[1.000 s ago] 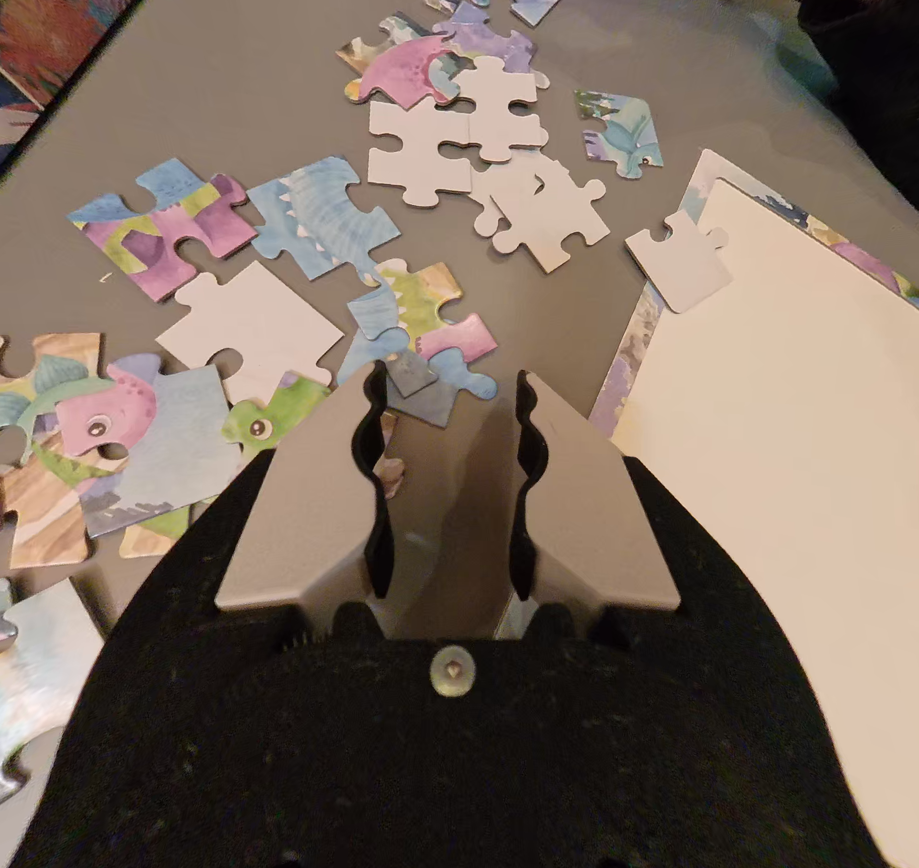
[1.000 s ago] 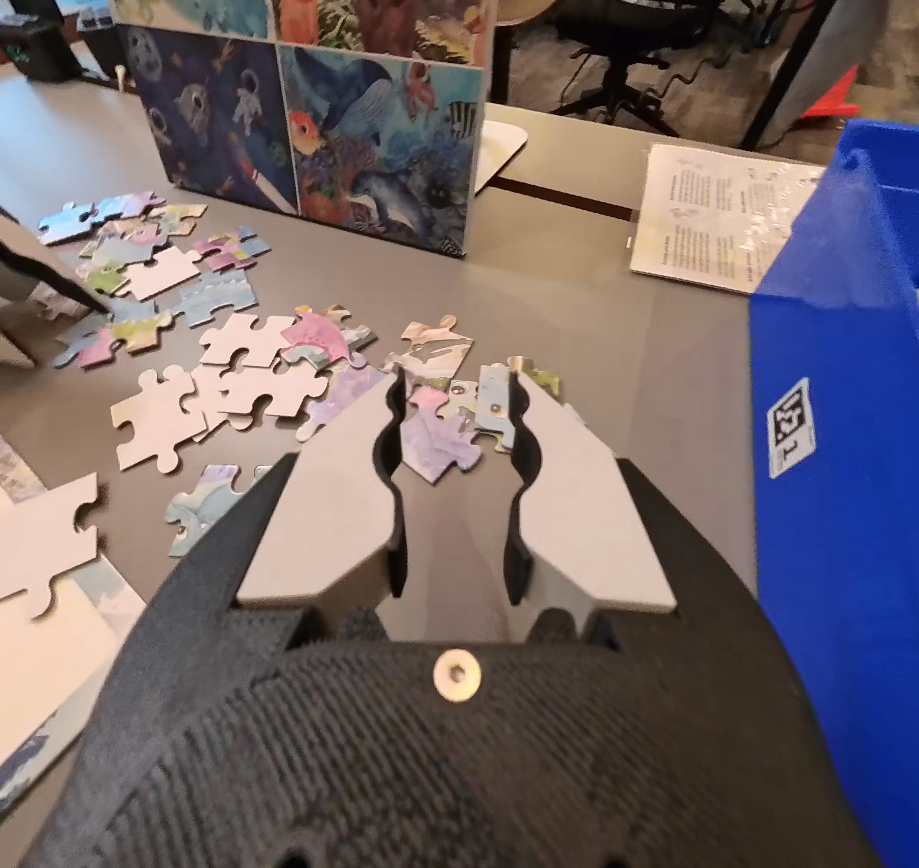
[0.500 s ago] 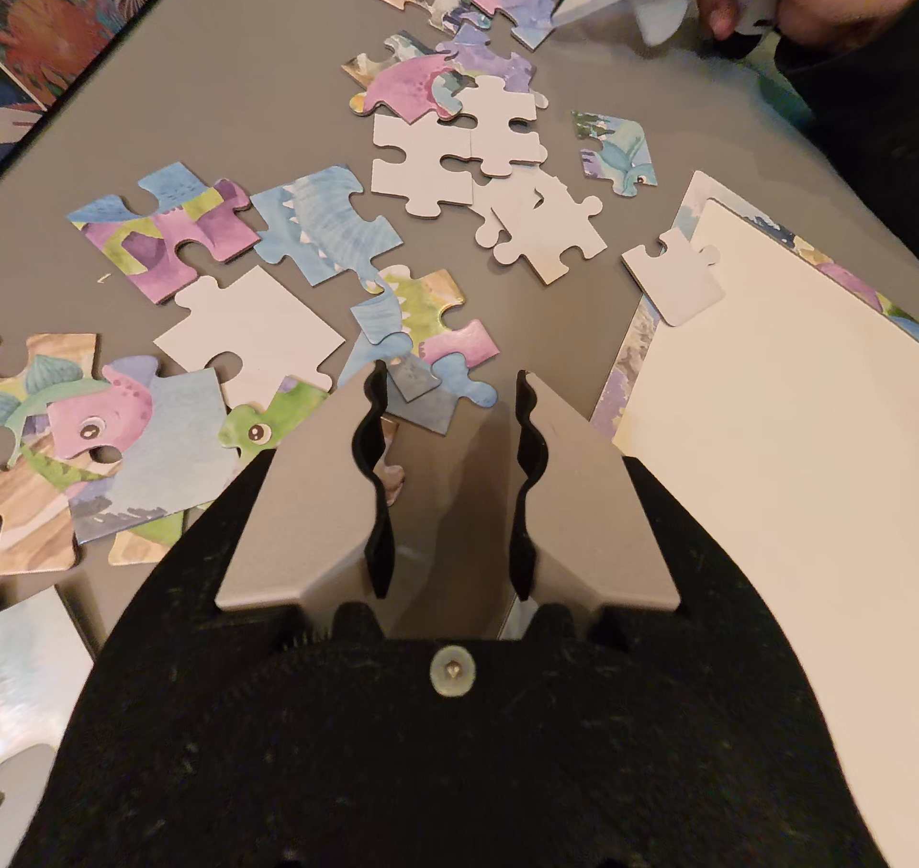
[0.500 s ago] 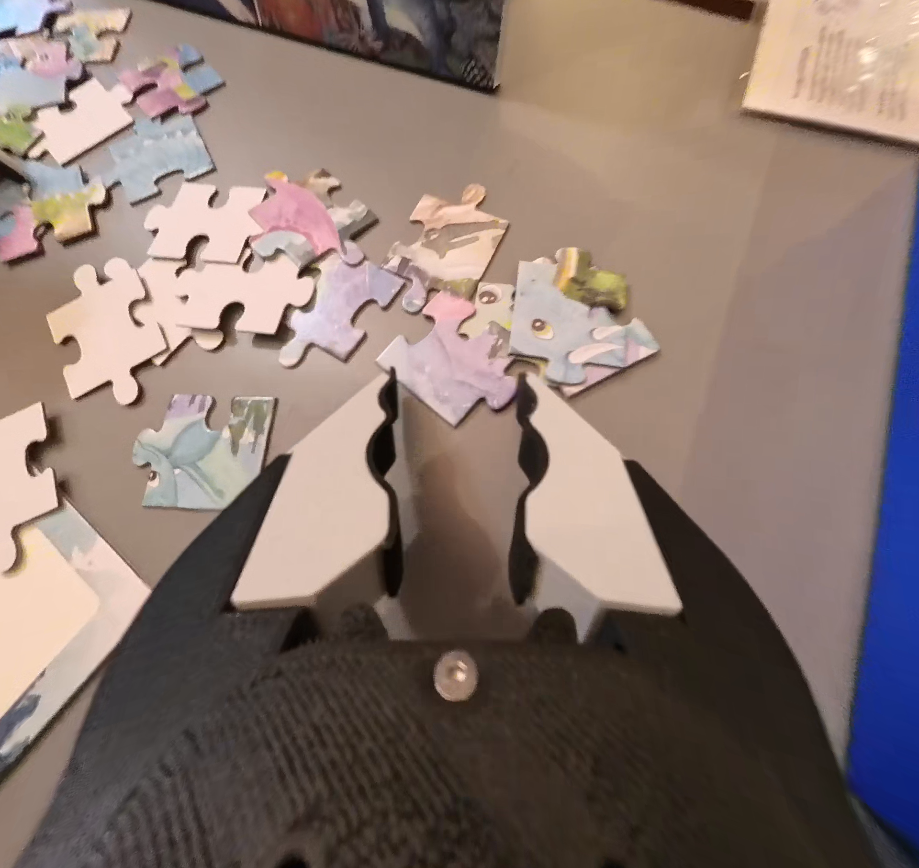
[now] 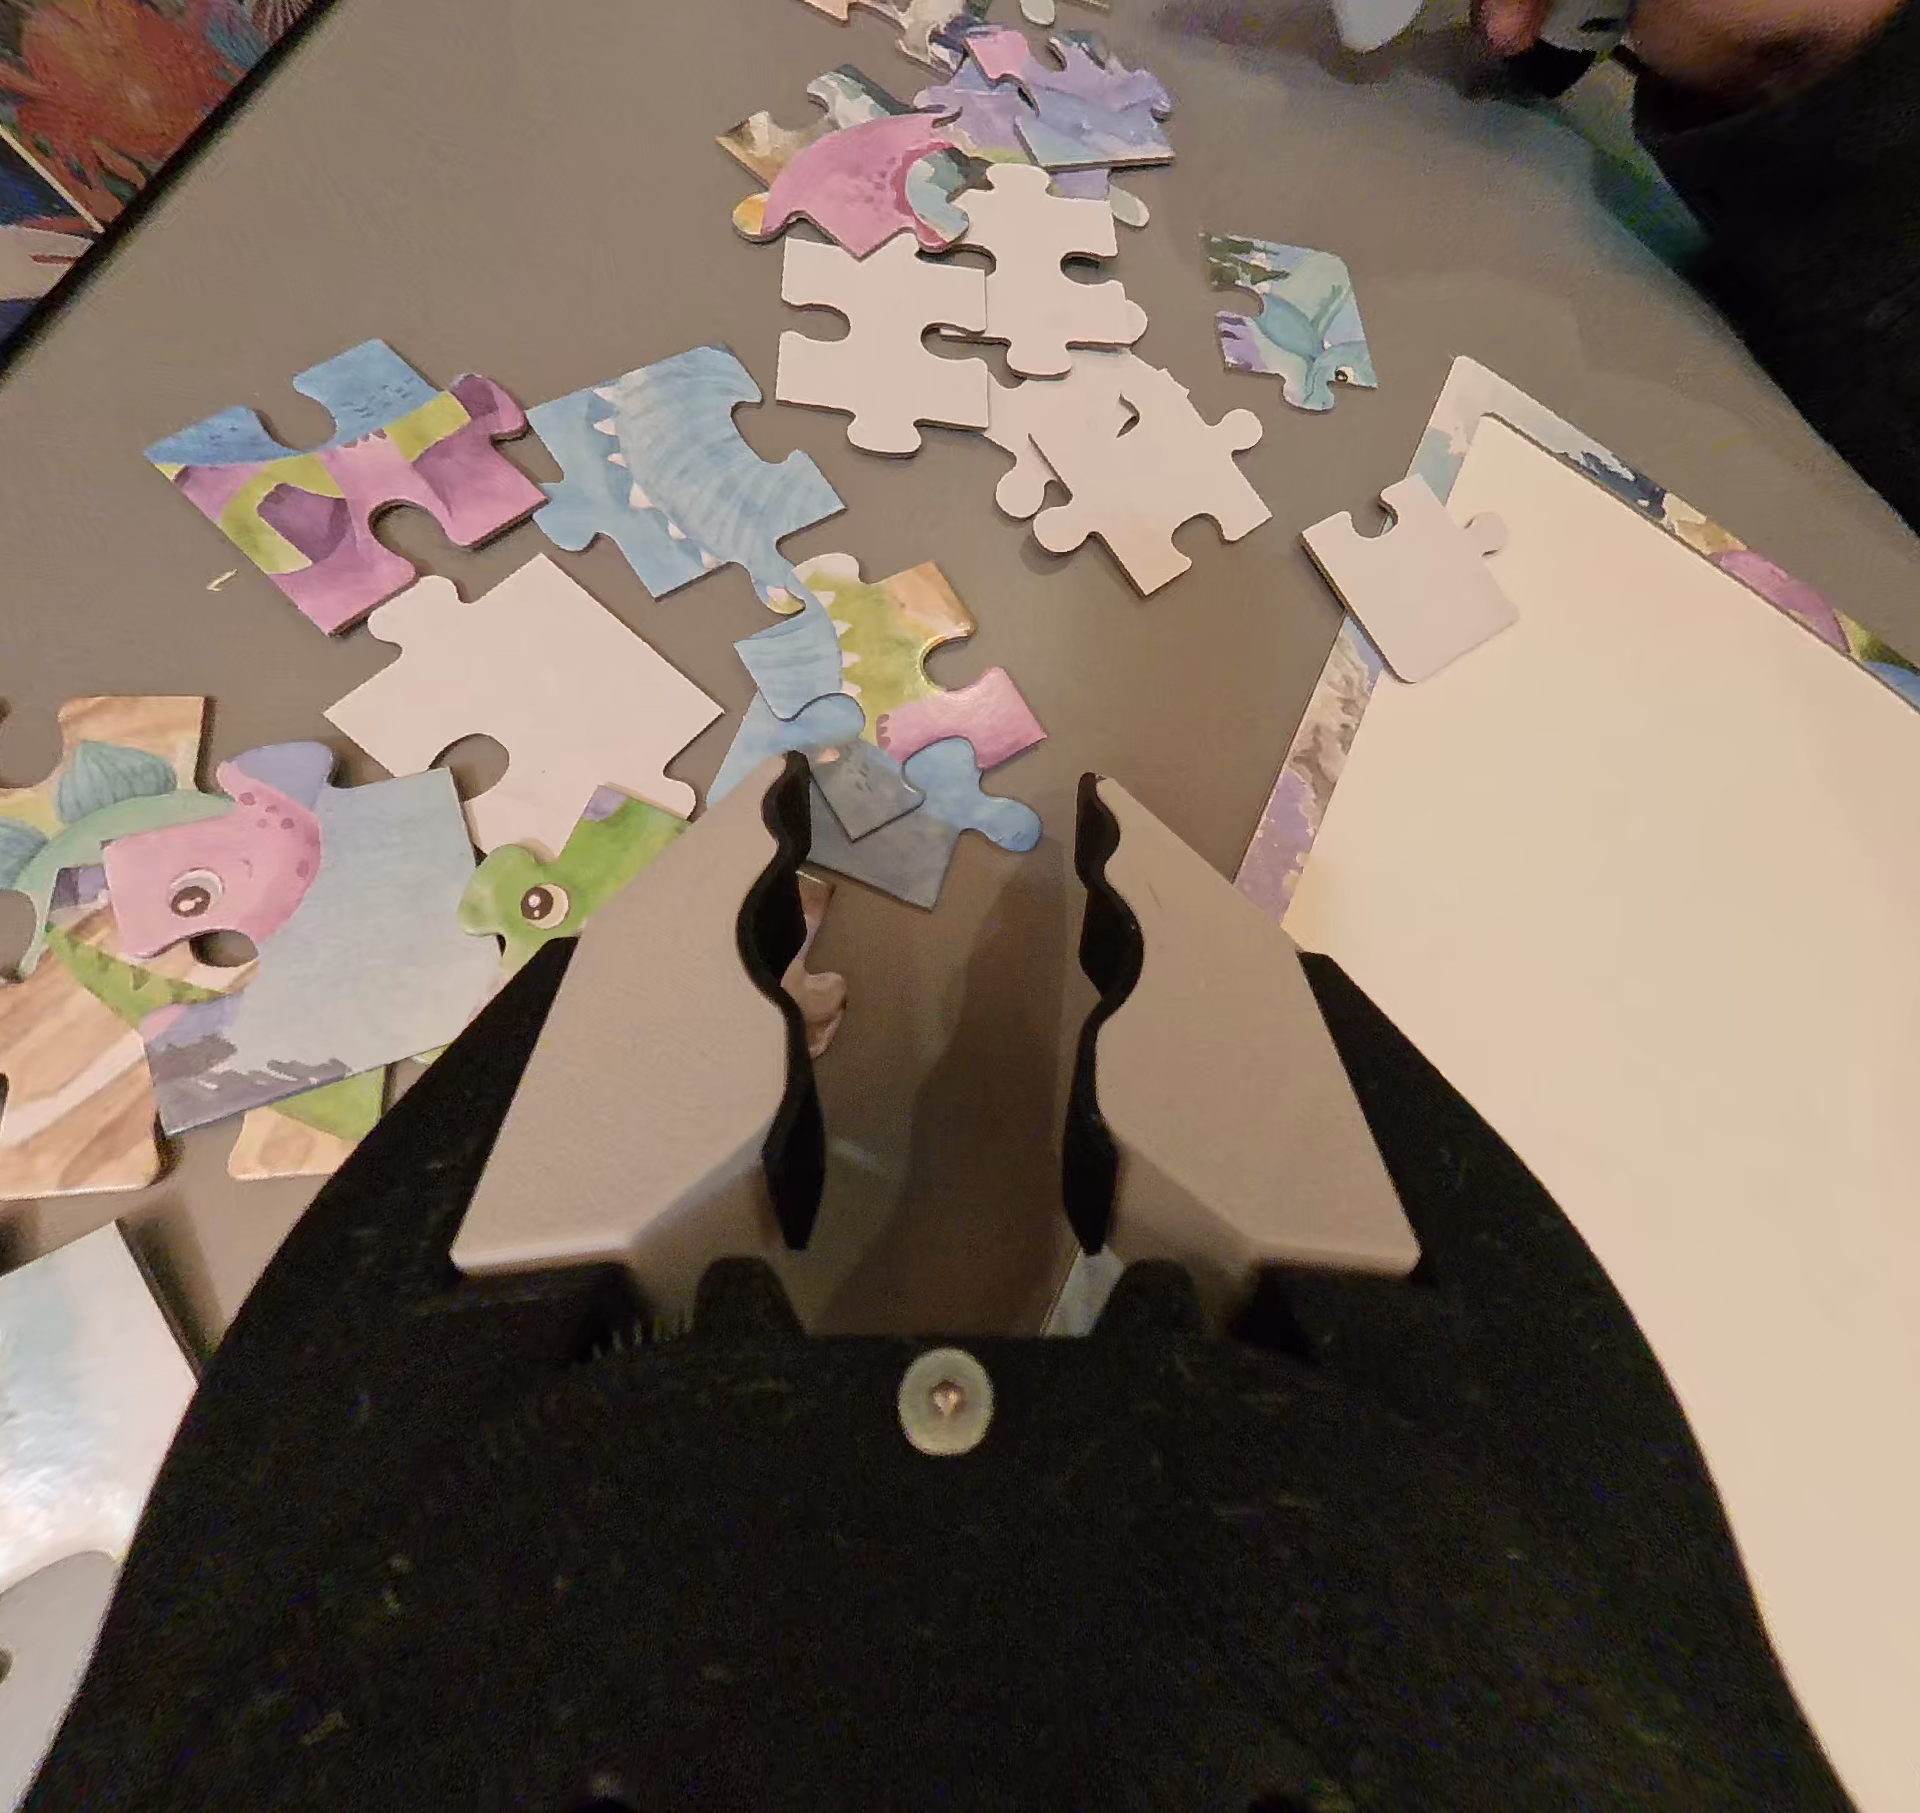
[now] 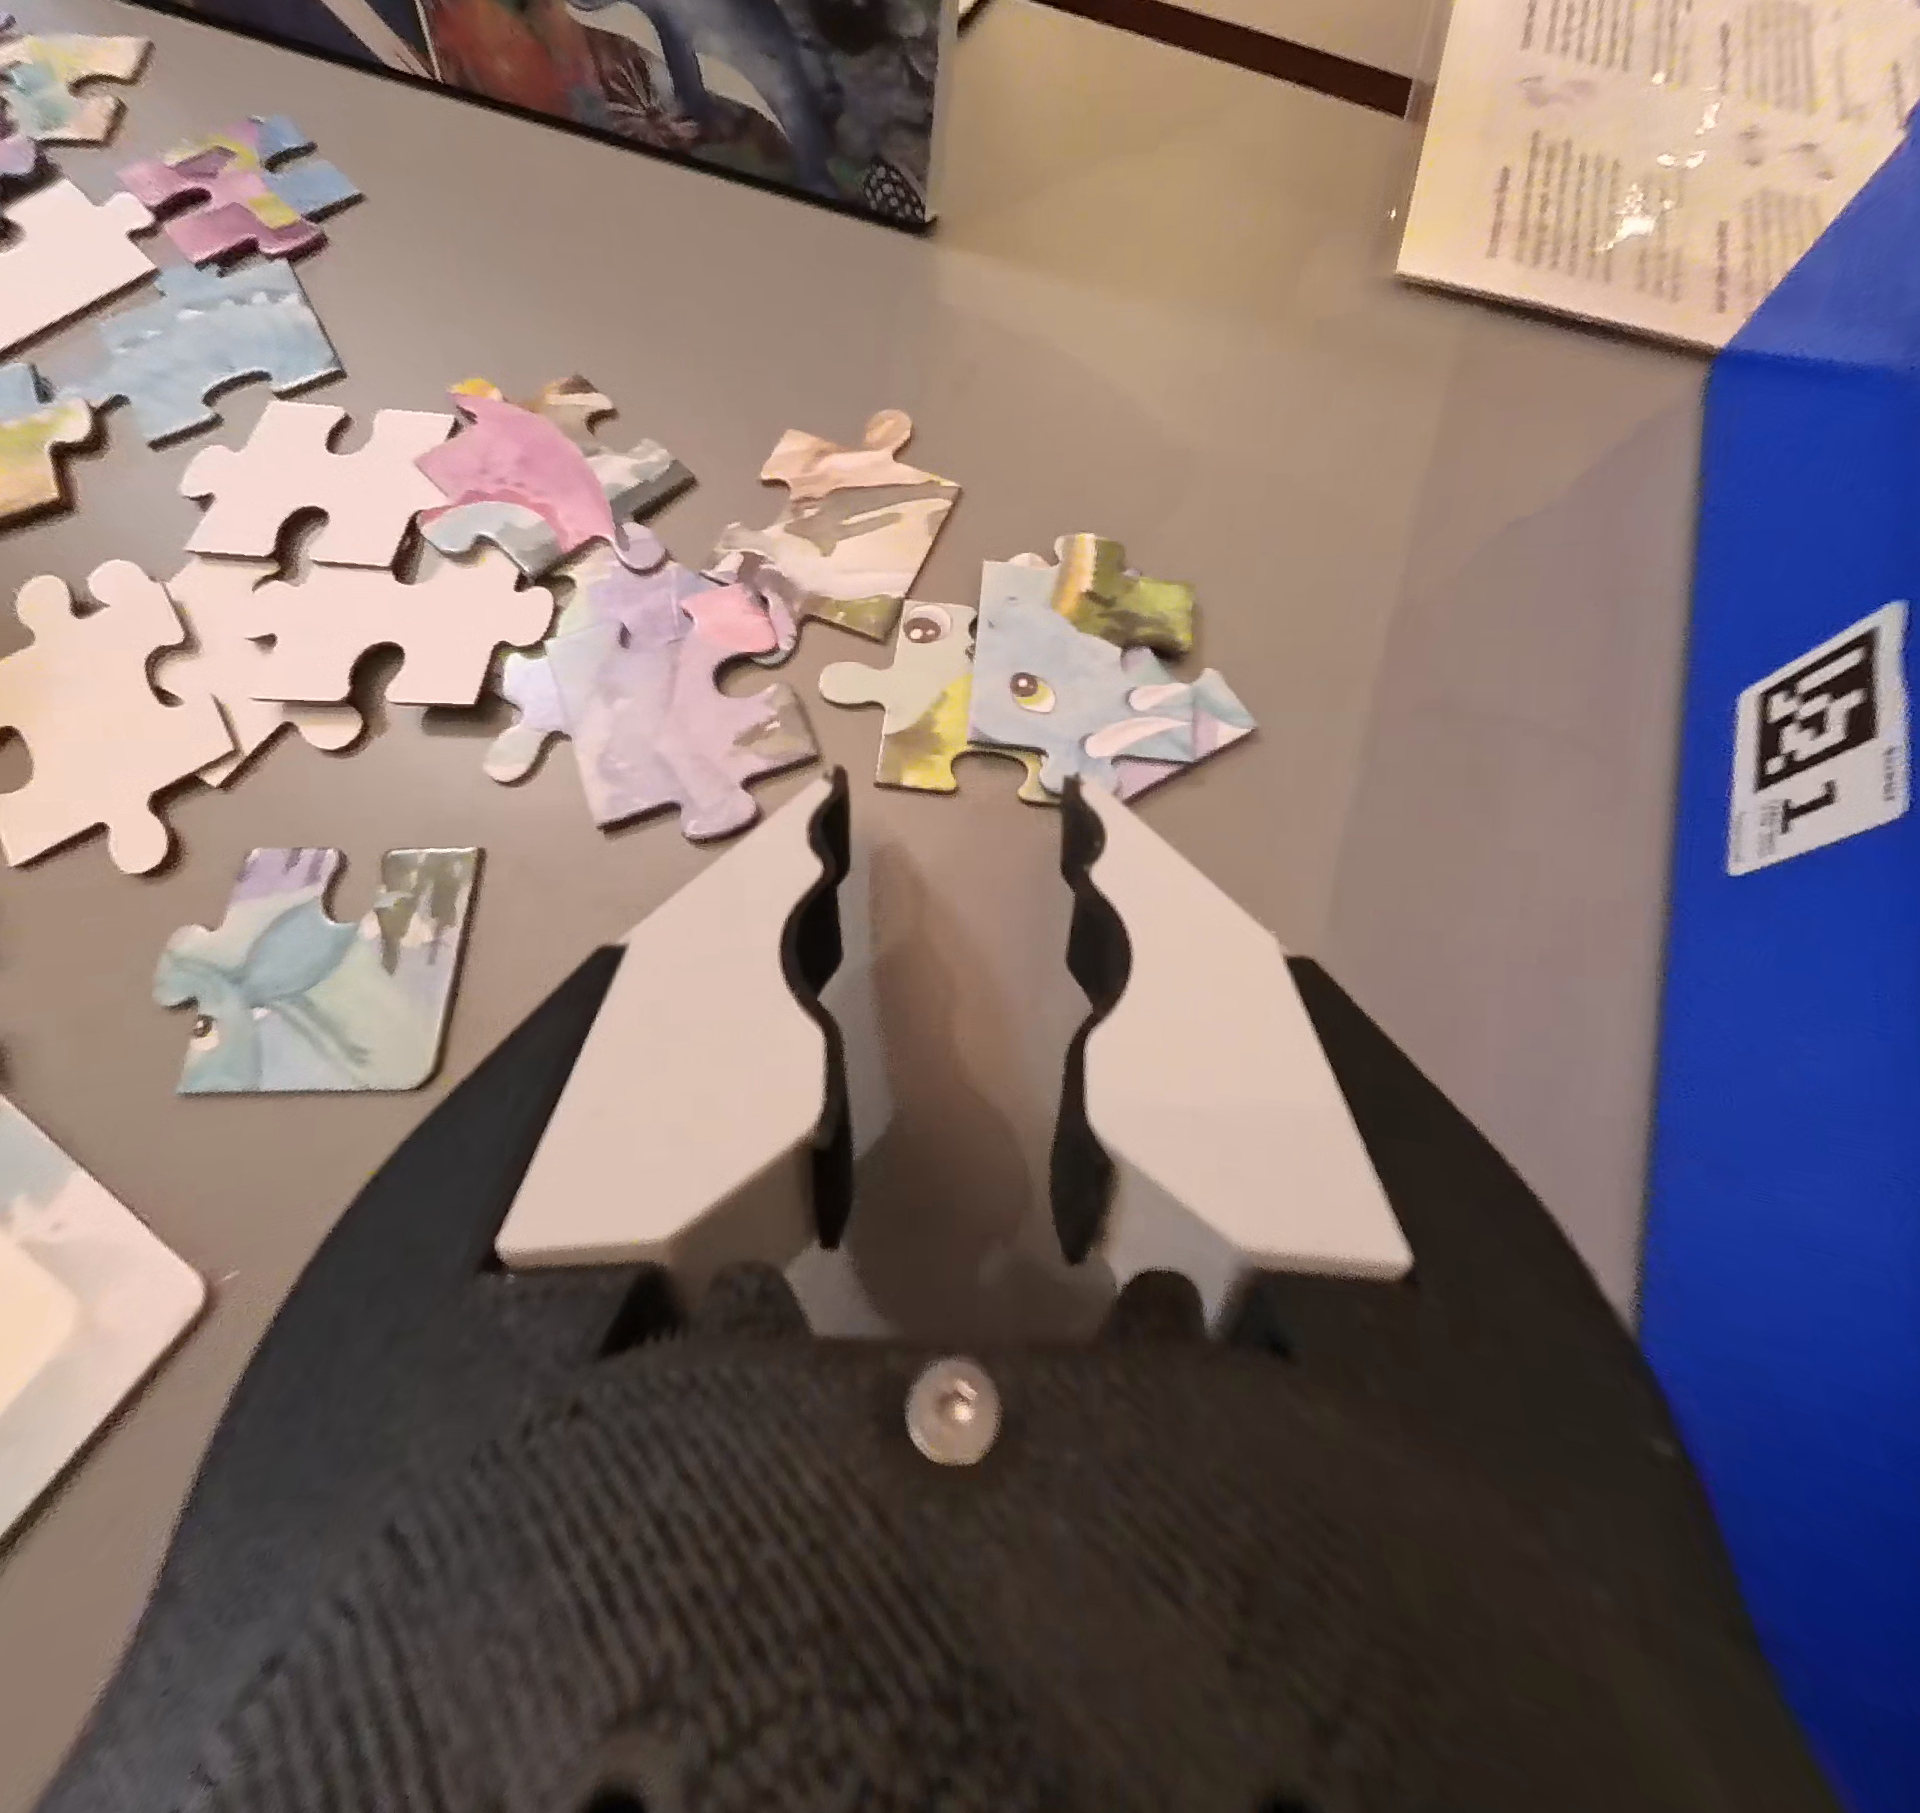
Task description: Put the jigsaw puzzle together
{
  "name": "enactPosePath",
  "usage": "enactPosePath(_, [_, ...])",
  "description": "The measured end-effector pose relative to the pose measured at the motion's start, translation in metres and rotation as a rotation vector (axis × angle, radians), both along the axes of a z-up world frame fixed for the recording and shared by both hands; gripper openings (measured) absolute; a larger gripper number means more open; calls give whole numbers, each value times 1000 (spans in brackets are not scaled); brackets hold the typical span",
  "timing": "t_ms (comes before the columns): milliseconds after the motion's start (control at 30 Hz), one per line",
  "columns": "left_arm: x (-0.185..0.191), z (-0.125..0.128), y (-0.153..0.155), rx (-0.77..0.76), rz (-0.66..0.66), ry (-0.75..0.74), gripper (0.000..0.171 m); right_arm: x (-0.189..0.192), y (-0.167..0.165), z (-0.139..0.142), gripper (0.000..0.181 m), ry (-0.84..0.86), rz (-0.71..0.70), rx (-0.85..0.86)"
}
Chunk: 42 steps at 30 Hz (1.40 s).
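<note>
Your left hand-held gripper (image 5: 940,797) and right hand-held gripper (image 6: 948,797) both gape wide, empty. Flat cardboard jigsaw pieces (image 5: 665,475) lie scattered on the smooth grey worktop (image 6: 1143,329). The right one has dipped closer since.

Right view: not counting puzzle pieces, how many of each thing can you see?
Tool: 1
Blue bin: 1
Picture box: 1
Paper sheet: 1
Puzzle board: 1
Total: 5
</note>
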State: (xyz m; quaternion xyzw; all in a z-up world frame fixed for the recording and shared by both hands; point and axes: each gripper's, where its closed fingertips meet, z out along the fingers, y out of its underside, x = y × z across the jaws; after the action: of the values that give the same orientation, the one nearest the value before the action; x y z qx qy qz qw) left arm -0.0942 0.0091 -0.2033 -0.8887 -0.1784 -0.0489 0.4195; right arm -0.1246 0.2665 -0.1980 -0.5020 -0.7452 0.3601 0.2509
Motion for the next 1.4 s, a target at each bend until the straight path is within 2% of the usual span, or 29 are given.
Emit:
enactPosePath(167, [0, 0, 0, 0, 0, 0, 49, -3, -6, -8, 42, -54, 28, -14])
enactPosePath(433, [0, 0, 0, 0, 0, 0, 49, -28, -9, -5, 58, -24, 57, 5])
enactPosePath(567, [0, 0, 0, 0, 0, 0, 49, -37, -7, -6, 70, -36, 58, -12])
enactPosePath(800, [-1, 0, 0, 6, 3, -10, 48, -57, 3, -12, 101, -55, 50, 42])
enactPosePath(900, [-1, 0, 0, 6, 3, -10, 48, -56, 4, -5, 98, -13, 51, 38])
enactPosePath(1033, [-1, 0, 0, 2, 2, -2, 48, -46, 6, 9, 79, 74, 36, 71])
enactPosePath(1200, [-1, 0, 0, 4, 3, -6, 48, -35, -1, 13, 75, 66, 33, 31])
enactPosePath(1400, [-1, 0, 0, 7, 7, -11, 47, -33, -6, 10, 53, 49, 36, 16])
